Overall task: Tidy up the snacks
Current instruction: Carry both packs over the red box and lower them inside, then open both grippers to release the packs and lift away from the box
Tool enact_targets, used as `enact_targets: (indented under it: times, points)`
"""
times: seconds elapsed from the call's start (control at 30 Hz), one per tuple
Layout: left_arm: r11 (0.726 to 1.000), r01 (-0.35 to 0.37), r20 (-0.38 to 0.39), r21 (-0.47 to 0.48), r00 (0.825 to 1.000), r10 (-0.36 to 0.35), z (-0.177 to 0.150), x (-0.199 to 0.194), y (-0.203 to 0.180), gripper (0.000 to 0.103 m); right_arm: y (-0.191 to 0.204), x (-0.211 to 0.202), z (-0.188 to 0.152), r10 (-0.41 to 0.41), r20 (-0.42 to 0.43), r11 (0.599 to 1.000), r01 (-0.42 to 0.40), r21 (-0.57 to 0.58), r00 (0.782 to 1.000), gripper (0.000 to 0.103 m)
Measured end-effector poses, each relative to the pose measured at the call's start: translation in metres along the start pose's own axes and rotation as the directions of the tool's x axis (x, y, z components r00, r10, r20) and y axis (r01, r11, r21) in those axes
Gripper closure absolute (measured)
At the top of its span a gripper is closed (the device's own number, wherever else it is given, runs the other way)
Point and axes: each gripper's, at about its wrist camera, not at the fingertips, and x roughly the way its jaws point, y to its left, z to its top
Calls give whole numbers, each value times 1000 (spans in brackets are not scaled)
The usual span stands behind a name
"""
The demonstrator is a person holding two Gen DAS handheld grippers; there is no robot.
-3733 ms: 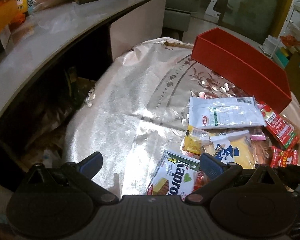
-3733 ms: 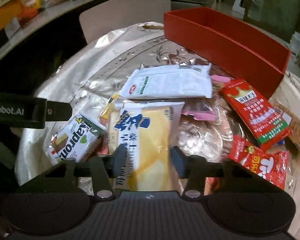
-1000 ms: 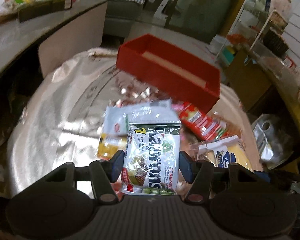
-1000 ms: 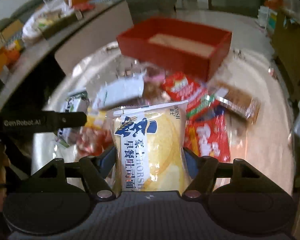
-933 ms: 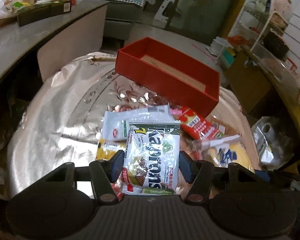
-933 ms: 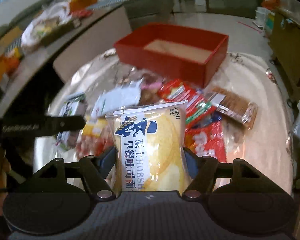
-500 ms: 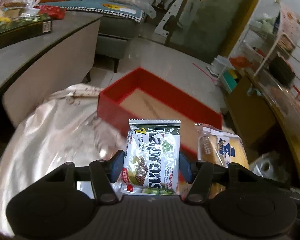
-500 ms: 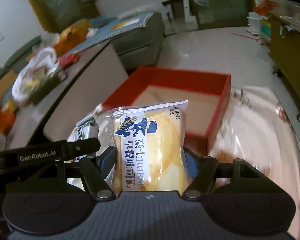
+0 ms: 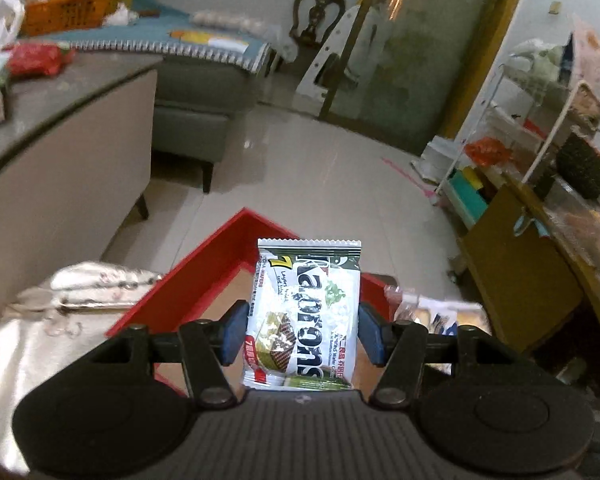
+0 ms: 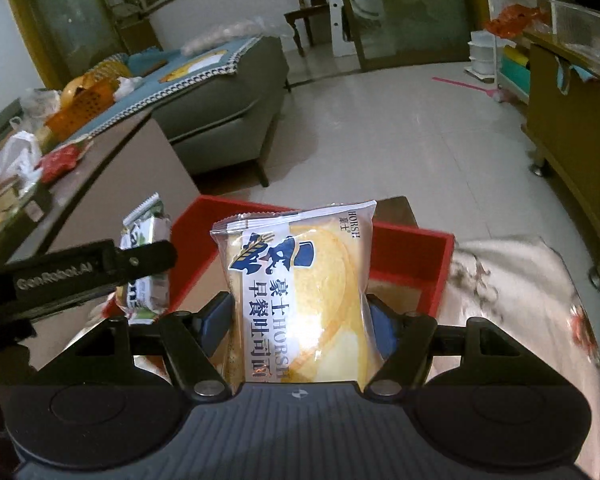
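1. left gripper (image 9: 302,332) fingers pinch the wafer packet (image 9: 304,316) upright, red box (image 9: 204,272) just beyond and below.
2. right gripper (image 10: 300,320) fingers pinch the bread packet (image 10: 296,300) over the same box.
3. best lower each packet inside the walls before letting go, one at a time, side by side.

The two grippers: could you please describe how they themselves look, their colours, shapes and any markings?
Both look alike. The left gripper and right gripper each have a dark grey ribbed body, two round black domes at the sides, black angled linkage arms with silver pivot screws, and blue finger pads. From the right wrist view, the left gripper's black side bar bears white lettering reading roughly "GenRobot.AI". No cables or sleeves show.
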Motion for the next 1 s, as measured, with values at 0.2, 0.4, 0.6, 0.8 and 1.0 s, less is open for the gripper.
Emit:
enact_targets:
  times: [0.2,0.4,0.6,0.8,1.0]
  points:
    - [990,-91,-28,105,995,94,-17,46,14,52,3,45,0,6,-32,1000,-6,-13,999,27]
    - [935,-195,-35,295,976,214,-30,51,9,52,17,70,-13,-44,-109,994,33,-102,993,26]
    - [891,-243,-81,385,952,294,-48,39,6,52,30,71,-24,-90,-159,974,54,-219,983,25]
    - [895,-261,-134,362,935,327,-63,11,11,51,44,65,-28,-71,-193,967,20,-252,979,23]
    - [926,-247,-123,287,949,291,-65,-21,9,51,52,40,-24,-53,-180,970,8,-243,982,20]
